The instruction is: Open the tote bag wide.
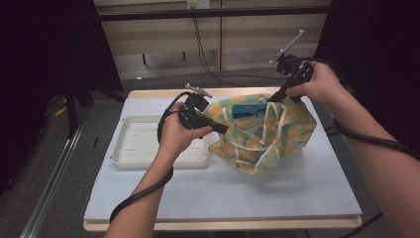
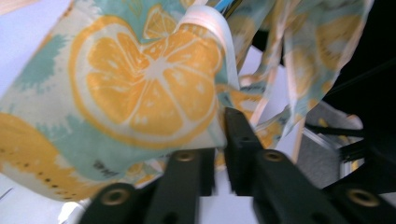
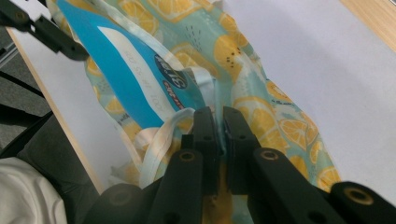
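A cloth bag (image 1: 270, 136) printed with orange slices on teal stands at the middle of the table, its mouth held apart. A blue packet (image 1: 247, 110) lies inside it near the top. My left gripper (image 1: 224, 130) is at the bag's near-left rim, and in the left gripper view (image 2: 222, 140) its jaws are shut with the cloth (image 2: 140, 93) caught between them beside a white handle strap (image 2: 215, 32). My right gripper (image 1: 273, 97) is at the far rim. In its own view (image 3: 220, 123) the jaws pinch the bag's edge (image 3: 261, 93) next to the blue packet (image 3: 135, 79).
A white tray (image 1: 133, 144) with nothing in it sits just left of the bag, under my left hand. The pale table cover (image 1: 223, 193) runs bare toward the front edge. Dark curtains hang on both sides, and cables trail from each gripper.
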Available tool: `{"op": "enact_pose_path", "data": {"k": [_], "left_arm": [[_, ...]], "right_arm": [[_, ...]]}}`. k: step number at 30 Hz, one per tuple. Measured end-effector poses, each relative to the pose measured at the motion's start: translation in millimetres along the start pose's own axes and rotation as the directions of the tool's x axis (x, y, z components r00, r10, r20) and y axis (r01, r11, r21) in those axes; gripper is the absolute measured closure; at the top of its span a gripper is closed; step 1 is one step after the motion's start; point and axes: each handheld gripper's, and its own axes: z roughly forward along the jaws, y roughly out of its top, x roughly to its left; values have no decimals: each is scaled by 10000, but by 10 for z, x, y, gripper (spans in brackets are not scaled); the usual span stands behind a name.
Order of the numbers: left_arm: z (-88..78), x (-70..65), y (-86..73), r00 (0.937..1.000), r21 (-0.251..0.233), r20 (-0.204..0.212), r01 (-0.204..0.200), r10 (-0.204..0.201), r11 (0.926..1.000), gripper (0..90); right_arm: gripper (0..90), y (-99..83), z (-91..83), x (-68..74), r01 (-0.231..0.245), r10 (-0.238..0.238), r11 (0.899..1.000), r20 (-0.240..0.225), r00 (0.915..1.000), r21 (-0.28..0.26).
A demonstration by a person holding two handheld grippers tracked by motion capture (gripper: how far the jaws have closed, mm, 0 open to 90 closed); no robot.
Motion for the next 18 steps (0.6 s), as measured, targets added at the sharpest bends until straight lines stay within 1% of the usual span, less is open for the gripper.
{"op": "enact_pose_path", "data": {"k": [1,2,3,4,5,6,7,9,10,12,14,15,16,17,18], "left_arm": [[-20,4,8,10000,-101,79,22,-21,9999,890],[-49,5,20,9999,-247,113,112,-109,9996,892],[-81,6,37,9997,-292,184,189,-183,9994,899],[-118,9,53,9998,-373,106,163,-159,9992,900],[-144,9,68,9998,-562,127,166,-159,9983,900],[-172,2,87,9998,-645,131,172,-164,9978,900],[-204,4,106,9999,-792,110,43,-34,9969,900],[-264,3,141,9999,-1083,130,99,-86,9941,900],[-298,13,160,10000,-1177,71,4,4,9931,900],[-350,31,189,9997,-1465,214,148,-118,9891,900],[-388,41,215,9995,-1707,200,262,-231,9850,900],[-409,55,228,9995,-1786,224,258,-221,9836,900],[-428,65,240,9994,-1941,190,336,-305,9804,900],[-443,79,249,9996,-1879,148,281,-257,9818,900],[-456,95,258,9995,-2007,155,305,-280,9792,900]], "right_arm": [[857,-6,-9,-6,-35,35,10000,3,10000,-26],[857,-11,-16,-13,-23,23,10000,8,10000,-12],[859,-18,-24,-19,-58,58,10000,28,10000,-27],[861,-25,-33,-26,-90,90,10000,26,10000,-36],[865,-34,-41,-37,-67,68,10000,22,10000,-32],[873,-45,-50,-46,-67,67,10000,19,10000,-44],[876,-54,-59,-51,-116,116,9999,23,9999,-49],[879,-73,-85,-68,-141,142,9998,72,9999,-103],[879,-82,-101,-80,-112,114,9998,82,9999,-145],[881,-100,-134,-97,-210,212,9996,124,9997,-207],[881,-121,-164,-118,-251,254,9993,142,9996,-260],[881,-131,-181,-130,-236,241,9993,165,9996,-296],[880,-141,-196,-140,-239,245,9992,177,9995,-312],[880,-152,-212,-151,-285,293,9990,221,9993,-336],[879,-159,-219,-158,-303,312,9989,240,9992,-346]]}}
